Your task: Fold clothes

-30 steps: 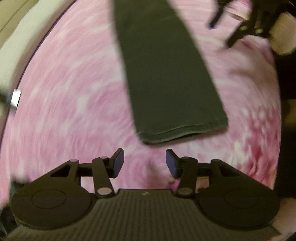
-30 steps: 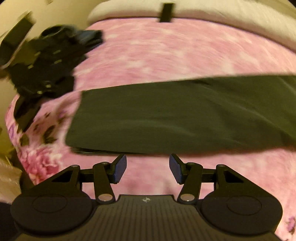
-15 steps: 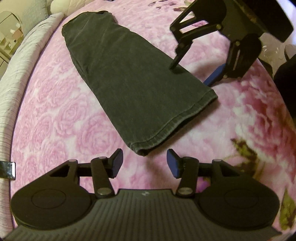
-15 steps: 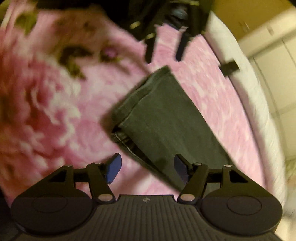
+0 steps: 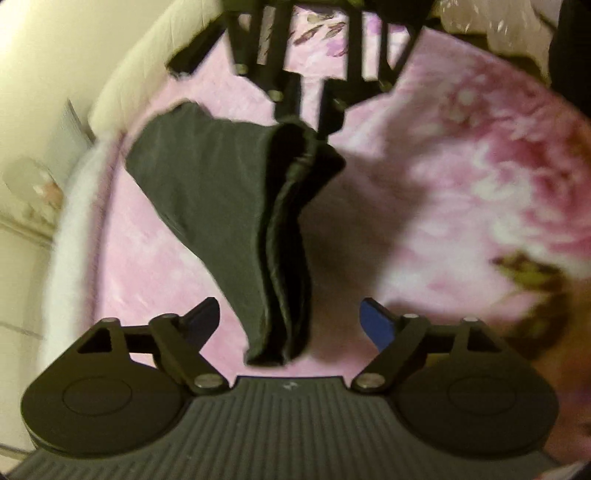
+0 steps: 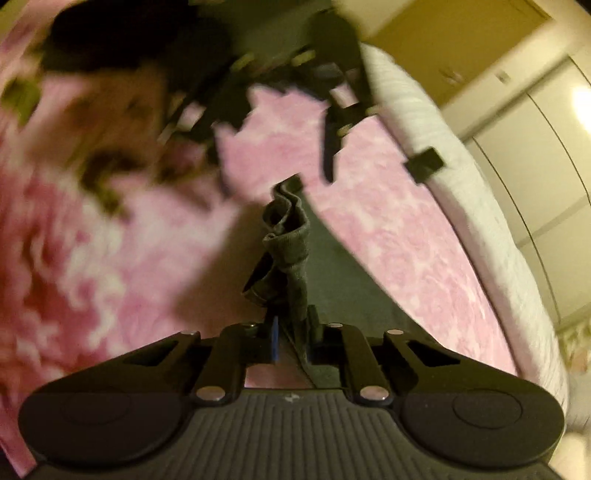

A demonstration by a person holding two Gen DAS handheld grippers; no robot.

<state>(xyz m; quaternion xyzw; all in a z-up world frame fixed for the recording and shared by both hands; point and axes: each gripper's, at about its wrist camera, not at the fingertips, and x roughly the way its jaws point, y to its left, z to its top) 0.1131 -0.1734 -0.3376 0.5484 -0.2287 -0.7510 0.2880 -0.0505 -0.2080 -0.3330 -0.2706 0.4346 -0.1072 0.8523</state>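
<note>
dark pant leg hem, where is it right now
In the left wrist view the dark pant leg hangs over the pink bedspread, hem pinched in the right claw, between the open left claw's fingers.

We're in a home bedroom here: under us a bed spread with a pink rose-print blanket (image 5: 461,192), a white quilted mattress edge (image 6: 461,177) curving round it, and beyond that pale panelled wardrobe doors (image 6: 535,122) against a yellowish wall (image 6: 424,33).

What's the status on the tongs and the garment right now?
Right tongs shut on dark trousers, hem corner lifted. Left tongs open, opposite hem corner between them. Pink floral bedspread beneath; nothing blocking.
</note>
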